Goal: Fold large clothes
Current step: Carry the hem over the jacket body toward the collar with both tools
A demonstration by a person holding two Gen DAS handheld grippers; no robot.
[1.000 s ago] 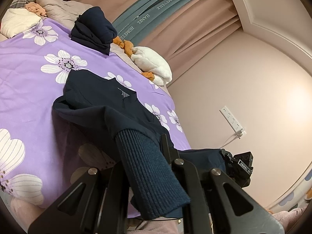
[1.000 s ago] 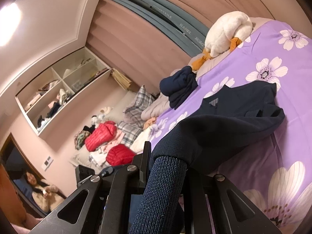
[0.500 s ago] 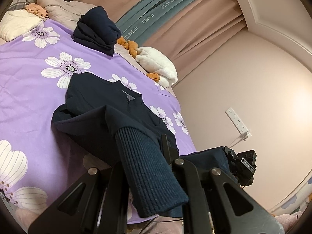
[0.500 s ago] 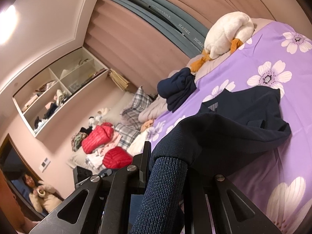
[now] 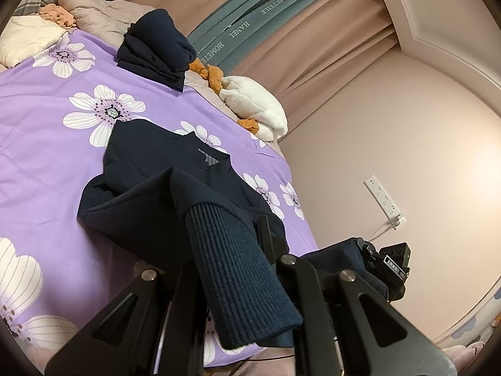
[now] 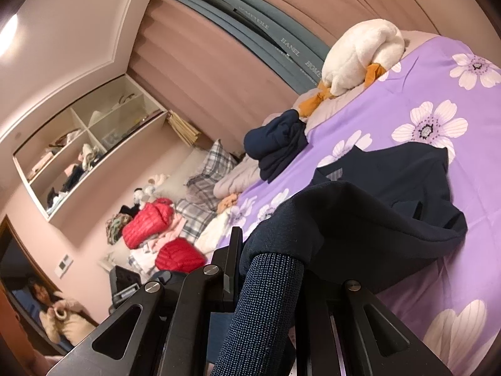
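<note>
A dark navy jacket [image 5: 175,169] with ribbed cuffs lies partly on the purple flowered bedspread [image 5: 47,119], collar toward the far side. My left gripper [image 5: 231,250] is shut on the jacket's ribbed hem [image 5: 238,269] and lifts it off the bed. My right gripper [image 6: 269,260] is shut on another ribbed part of the hem [image 6: 266,300], with the jacket's body [image 6: 391,194] draped ahead of it. The right gripper's body [image 5: 391,263] shows at the left view's right edge.
A folded navy garment [image 5: 156,50] sits at the far end of the bed beside a white plush duck [image 5: 256,106]. Pillows [image 5: 94,15] and piles of clothes with red jackets [image 6: 147,225] lie beyond. A wall shelf [image 6: 84,144] and a person [image 6: 53,310] are at the left.
Both grippers have carried the jacket's lower edge forward over its body toward the collar. The fold has grown deeper and the bedspread under the hem is more exposed.
</note>
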